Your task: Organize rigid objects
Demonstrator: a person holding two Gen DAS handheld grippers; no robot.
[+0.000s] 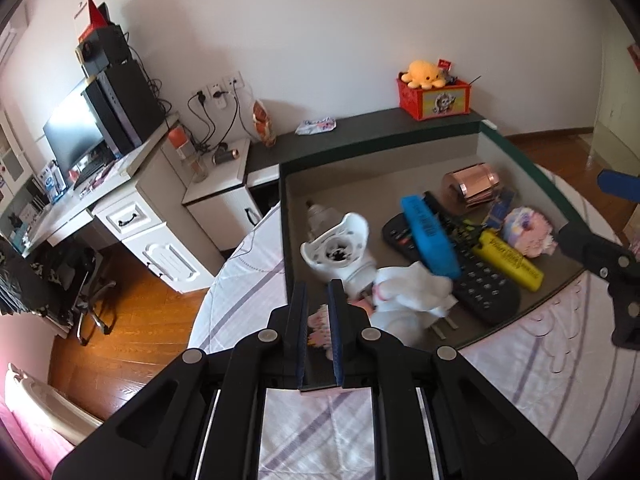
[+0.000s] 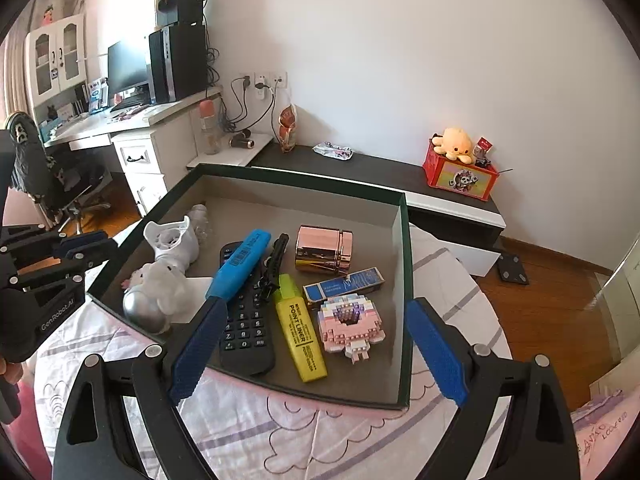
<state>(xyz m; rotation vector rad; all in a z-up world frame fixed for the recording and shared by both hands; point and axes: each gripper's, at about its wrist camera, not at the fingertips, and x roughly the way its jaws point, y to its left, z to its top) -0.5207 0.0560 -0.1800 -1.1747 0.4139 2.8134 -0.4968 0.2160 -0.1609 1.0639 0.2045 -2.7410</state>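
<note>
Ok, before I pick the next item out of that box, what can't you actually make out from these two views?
- Remote control: right wrist view, the blue highlighter lies across its top and the right gripper's finger covers its left edge.
- Clear bottle: both views, mostly behind the white plastic piece.
- White cloth: left wrist view, blurred; what lies under it is hidden.
- Left gripper: whether anything is pinched, unclear.

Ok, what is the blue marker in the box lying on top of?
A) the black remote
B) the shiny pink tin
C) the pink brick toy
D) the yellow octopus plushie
A: the blue marker lies slanted across the top end of the black remote in the box, while the brick toy and the tin sit apart to its right.
</note>
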